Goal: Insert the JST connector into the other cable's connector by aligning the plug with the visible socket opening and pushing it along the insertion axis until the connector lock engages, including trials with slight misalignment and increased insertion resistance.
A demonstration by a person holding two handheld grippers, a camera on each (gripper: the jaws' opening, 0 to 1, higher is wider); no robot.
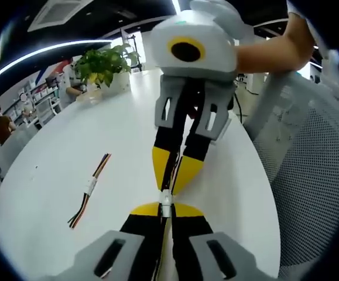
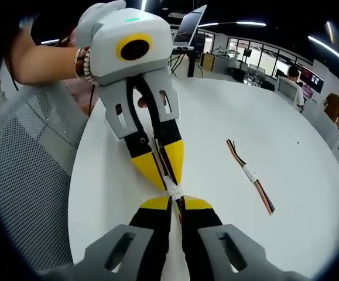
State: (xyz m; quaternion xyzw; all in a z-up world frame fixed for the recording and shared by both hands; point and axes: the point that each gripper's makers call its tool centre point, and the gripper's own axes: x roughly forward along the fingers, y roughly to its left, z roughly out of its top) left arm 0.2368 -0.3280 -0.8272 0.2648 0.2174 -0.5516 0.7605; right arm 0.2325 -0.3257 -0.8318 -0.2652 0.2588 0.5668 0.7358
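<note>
Over the white table [image 1: 64,175], my two grippers meet tip to tip. My left gripper [image 1: 168,208] is shut on a thin multi-wire cable that ends in a small white JST connector [image 1: 166,199]. My right gripper [image 1: 171,186] comes down from the top of the left gripper view, shut on the other cable's connector, whose wires run up between its jaws. In the right gripper view the right gripper [image 2: 176,202] and left gripper [image 2: 169,180] pinch the white connectors [image 2: 173,190] end to end. I cannot tell whether they are locked together.
A spare cable with a white label [image 1: 90,187] [image 2: 252,175] lies loose on the table beside the grippers. A mesh office chair [image 1: 310,164] [image 2: 28,158] stands at the table's edge. A potted plant [image 1: 105,64] sits at the far side. A person's arm [image 1: 274,50] holds the right gripper.
</note>
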